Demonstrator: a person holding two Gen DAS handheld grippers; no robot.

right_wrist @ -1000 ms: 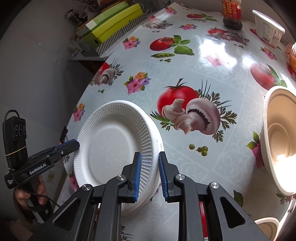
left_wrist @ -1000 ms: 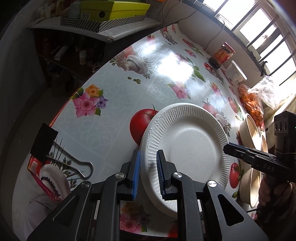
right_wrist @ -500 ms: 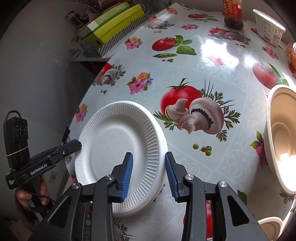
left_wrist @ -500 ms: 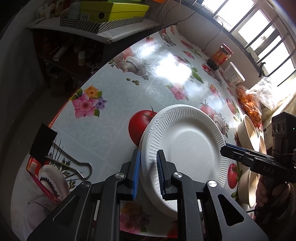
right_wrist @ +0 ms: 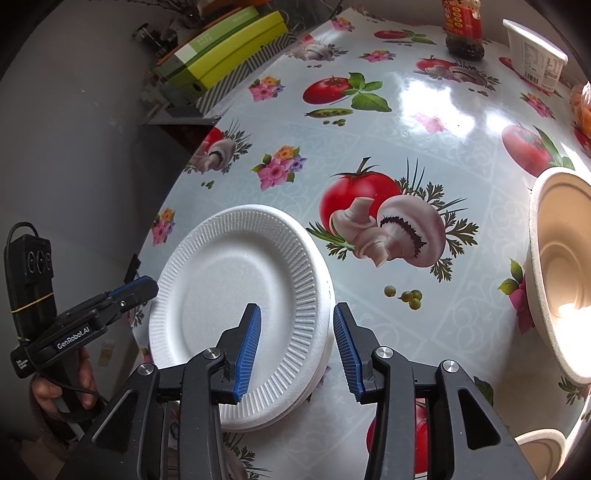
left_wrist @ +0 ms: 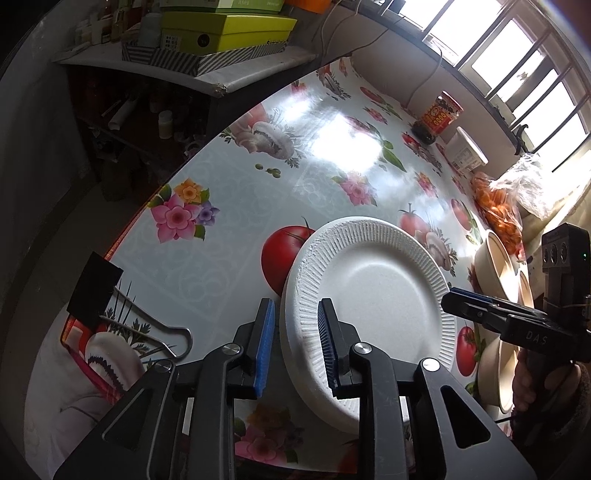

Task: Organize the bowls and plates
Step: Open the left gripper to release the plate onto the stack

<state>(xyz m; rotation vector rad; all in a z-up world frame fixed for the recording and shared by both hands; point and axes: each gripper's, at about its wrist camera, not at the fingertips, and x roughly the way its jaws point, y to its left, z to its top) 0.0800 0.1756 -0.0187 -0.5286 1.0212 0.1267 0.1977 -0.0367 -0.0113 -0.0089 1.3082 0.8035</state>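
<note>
A stack of white foam plates (left_wrist: 373,295) lies on the flowered tablecloth near the table's front-left corner; it also shows in the right wrist view (right_wrist: 240,310). My left gripper (left_wrist: 295,343) is open, its fingers straddling the stack's near-left rim. My right gripper (right_wrist: 297,347) is open wide, its fingers on either side of the stack's right rim. Beige bowls (left_wrist: 495,266) stand to the right of the plates; one large bowl (right_wrist: 561,273) shows in the right wrist view.
A black binder clip (left_wrist: 110,302) is clamped on the table's left edge. A sauce jar (right_wrist: 461,29), a white tub (right_wrist: 535,55) and a bag of orange fruit (left_wrist: 498,214) stand at the back. Boxes (left_wrist: 221,33) sit on a shelf beyond the table.
Both grippers have opened and let go of the plate rim, the right one first and wider. The plate stack now rests on the table.
</note>
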